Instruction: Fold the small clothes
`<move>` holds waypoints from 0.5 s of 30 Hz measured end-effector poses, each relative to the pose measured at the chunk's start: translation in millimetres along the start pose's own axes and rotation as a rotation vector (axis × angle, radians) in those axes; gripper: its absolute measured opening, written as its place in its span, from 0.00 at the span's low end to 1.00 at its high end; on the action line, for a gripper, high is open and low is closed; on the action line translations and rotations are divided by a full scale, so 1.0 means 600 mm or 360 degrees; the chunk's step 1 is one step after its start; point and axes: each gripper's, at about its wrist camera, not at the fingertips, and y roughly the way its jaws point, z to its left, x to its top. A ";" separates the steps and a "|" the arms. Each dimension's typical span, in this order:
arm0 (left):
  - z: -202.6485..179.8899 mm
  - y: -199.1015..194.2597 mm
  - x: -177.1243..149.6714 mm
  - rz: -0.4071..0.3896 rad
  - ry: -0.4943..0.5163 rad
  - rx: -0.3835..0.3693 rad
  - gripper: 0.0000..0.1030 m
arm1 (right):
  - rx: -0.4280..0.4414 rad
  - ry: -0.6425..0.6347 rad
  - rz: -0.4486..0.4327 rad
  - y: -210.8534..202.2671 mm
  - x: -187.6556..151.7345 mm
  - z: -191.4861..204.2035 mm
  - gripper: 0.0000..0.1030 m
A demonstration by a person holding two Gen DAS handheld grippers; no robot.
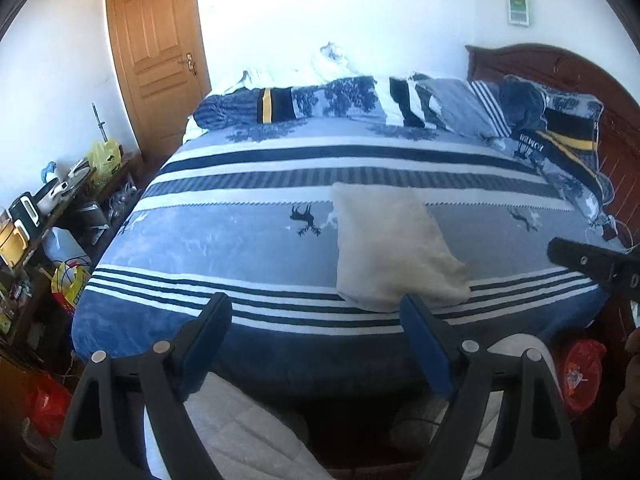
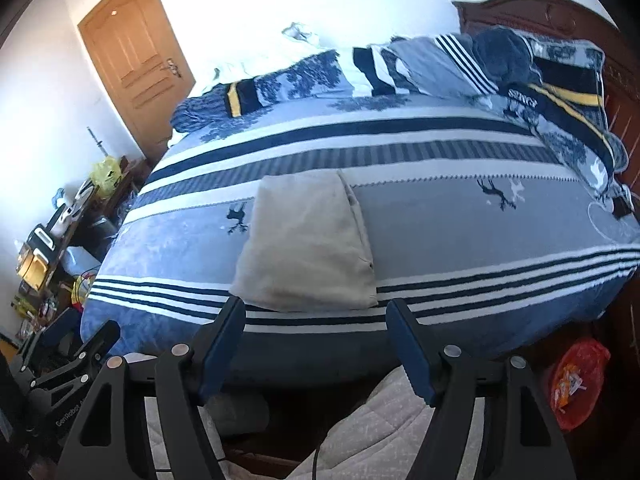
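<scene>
A folded cream garment (image 1: 392, 244) lies flat on the blue striped bedspread (image 1: 240, 240) near the bed's front edge; it also shows in the right wrist view (image 2: 308, 244). My left gripper (image 1: 316, 308) is open and empty, held just in front of the bed edge, its right fingertip near the garment's near corner. My right gripper (image 2: 316, 312) is open and empty, just short of the garment's near edge. The right gripper's body (image 1: 596, 260) shows at the right of the left wrist view; the left gripper's body (image 2: 68, 364) shows at the lower left of the right wrist view.
Pillows and a rolled blanket (image 1: 400, 104) lie along the bed's far side by a wooden headboard (image 1: 580, 76). A cluttered shelf (image 1: 48, 216) stands left of the bed. A red bag (image 2: 576, 384) lies on the floor at right. A wooden door (image 1: 156, 52) is behind.
</scene>
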 end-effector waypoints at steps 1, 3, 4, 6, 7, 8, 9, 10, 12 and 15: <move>-0.002 -0.005 0.000 0.0000 0.0003 -0.0006 0.83 | -0.0005 -0.0011 -0.0012 -0.006 -0.001 0.004 0.75; -0.005 -0.015 0.001 -0.0006 0.0024 -0.0026 0.83 | -0.0005 -0.0022 -0.0031 -0.014 -0.004 0.009 0.75; -0.006 -0.019 0.001 -0.0012 0.0026 -0.0020 0.83 | -0.0008 -0.0027 -0.0034 -0.016 -0.005 0.011 0.76; -0.006 -0.028 0.000 -0.0026 0.0013 -0.0027 0.83 | -0.0018 -0.0038 -0.0040 -0.020 -0.008 0.015 0.76; -0.007 -0.031 0.001 -0.0025 0.0009 -0.0046 0.83 | -0.0025 -0.0041 -0.0043 -0.023 -0.009 0.017 0.76; -0.006 -0.033 0.002 -0.0022 0.0004 -0.0061 0.83 | -0.0029 -0.0040 -0.0050 -0.026 -0.010 0.017 0.76; -0.007 -0.033 0.002 -0.0017 0.0001 -0.0067 0.83 | -0.0035 -0.0042 -0.0056 -0.029 -0.011 0.019 0.76; -0.008 -0.034 0.003 -0.0010 0.0005 -0.0074 0.83 | -0.0044 -0.0046 -0.0065 -0.033 -0.012 0.021 0.76; -0.010 -0.035 0.004 0.0005 0.0019 -0.0074 0.83 | -0.0071 -0.0061 -0.0086 -0.040 -0.012 0.025 0.76; -0.014 -0.038 0.003 0.0017 0.0030 -0.0088 0.83 | -0.0098 -0.0083 -0.0112 -0.049 -0.013 0.031 0.76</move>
